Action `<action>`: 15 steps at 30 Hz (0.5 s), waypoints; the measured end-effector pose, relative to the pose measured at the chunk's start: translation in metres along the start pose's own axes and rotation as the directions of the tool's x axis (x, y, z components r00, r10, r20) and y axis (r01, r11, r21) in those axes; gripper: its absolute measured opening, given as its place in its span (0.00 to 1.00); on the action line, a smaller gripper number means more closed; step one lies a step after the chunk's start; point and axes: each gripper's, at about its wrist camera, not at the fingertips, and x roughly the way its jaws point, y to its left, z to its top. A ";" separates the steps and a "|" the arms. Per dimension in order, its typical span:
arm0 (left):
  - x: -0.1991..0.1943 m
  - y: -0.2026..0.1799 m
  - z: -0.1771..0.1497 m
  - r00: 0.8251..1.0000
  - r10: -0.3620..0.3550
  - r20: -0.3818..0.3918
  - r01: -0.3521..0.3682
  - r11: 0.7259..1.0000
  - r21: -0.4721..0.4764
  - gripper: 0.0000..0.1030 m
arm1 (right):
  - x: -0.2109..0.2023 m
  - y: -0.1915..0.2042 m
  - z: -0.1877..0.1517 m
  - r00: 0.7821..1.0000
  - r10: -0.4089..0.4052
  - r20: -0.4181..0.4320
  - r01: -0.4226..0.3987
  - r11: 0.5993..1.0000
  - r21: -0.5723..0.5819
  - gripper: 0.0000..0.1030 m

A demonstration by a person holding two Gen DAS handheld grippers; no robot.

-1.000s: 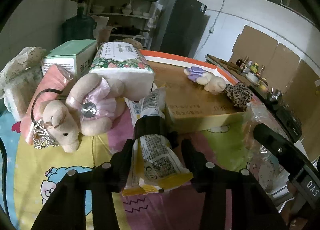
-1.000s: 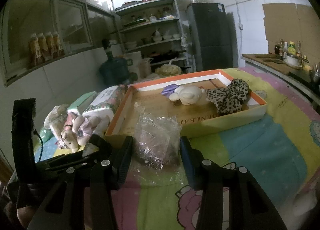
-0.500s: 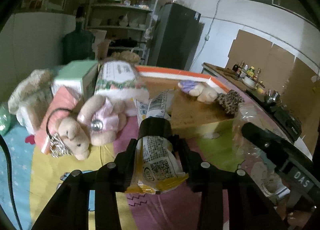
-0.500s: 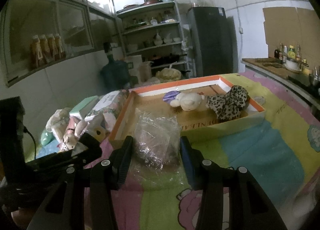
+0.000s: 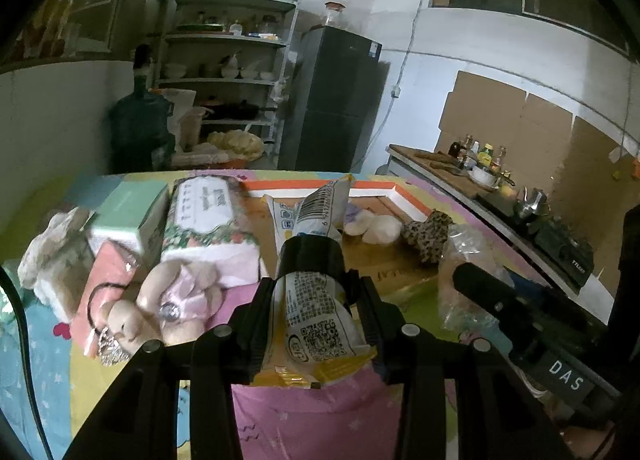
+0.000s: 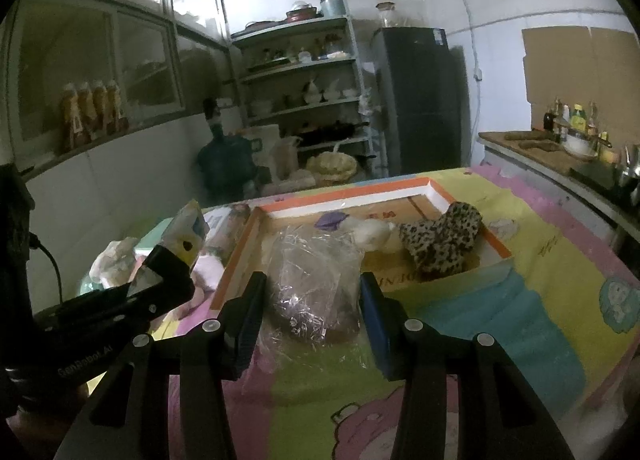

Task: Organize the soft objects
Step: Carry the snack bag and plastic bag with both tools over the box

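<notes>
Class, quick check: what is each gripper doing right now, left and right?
Left gripper: closed on the yellow-and-white snack packet.
Right gripper: closed on the clear plastic bag.

Both grippers matte black, silver screws on fingers; right fingers blue-padded; white "DAS", "GenRobot AI" lettering.

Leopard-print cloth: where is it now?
In the orange-rimmed tray, right side, the leopard-print cloth lies beside the white plush toy.
</notes>
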 end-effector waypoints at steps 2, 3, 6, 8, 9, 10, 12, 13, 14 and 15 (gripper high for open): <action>0.003 -0.002 0.004 1.000 -0.003 0.001 0.003 1.000 0.001 0.40 | 0.000 -0.002 0.003 1.000 -0.002 0.003 0.002 1.000 0.000 0.46; 0.004 -0.004 0.006 1.000 -0.003 0.001 0.003 1.000 0.003 0.40 | 0.000 -0.003 0.004 1.000 -0.004 0.005 0.004 1.000 -0.001 0.46; 0.010 -0.008 0.010 1.000 -0.006 -0.006 0.006 1.000 0.003 0.40 | 0.000 -0.007 0.009 1.000 -0.008 0.009 0.008 1.000 0.000 0.46; 0.014 -0.011 0.012 1.000 -0.005 -0.008 0.005 1.000 0.005 0.40 | 0.001 -0.011 0.013 1.000 -0.011 0.012 0.011 1.000 0.001 0.46; 0.015 -0.012 0.014 1.000 -0.005 -0.008 0.005 1.000 0.007 0.40 | 0.002 -0.012 0.014 1.000 -0.013 0.014 0.013 1.000 0.002 0.46; 0.017 -0.014 0.015 1.000 -0.004 -0.008 0.004 1.000 0.008 0.40 | 0.002 -0.013 0.017 1.000 -0.014 0.015 0.014 1.000 0.004 0.46; 0.020 -0.018 0.019 1.000 -0.003 -0.008 0.003 1.000 0.012 0.40 | 0.003 -0.018 0.020 1.000 -0.017 0.019 0.017 1.000 0.006 0.46; 0.022 -0.021 0.021 1.000 -0.003 -0.009 0.004 1.000 0.014 0.40 | 0.004 -0.020 0.023 1.000 -0.018 0.021 0.018 1.000 0.007 0.46; 0.024 -0.023 0.022 1.000 -0.004 -0.009 0.004 1.000 0.016 0.40 | 0.005 -0.022 0.025 1.000 -0.019 0.023 0.019 1.000 0.007 0.46; 0.026 -0.026 0.024 1.000 -0.003 -0.011 0.003 1.000 0.020 0.40 | 0.006 -0.024 0.026 1.000 -0.020 0.024 0.020 1.000 0.007 0.46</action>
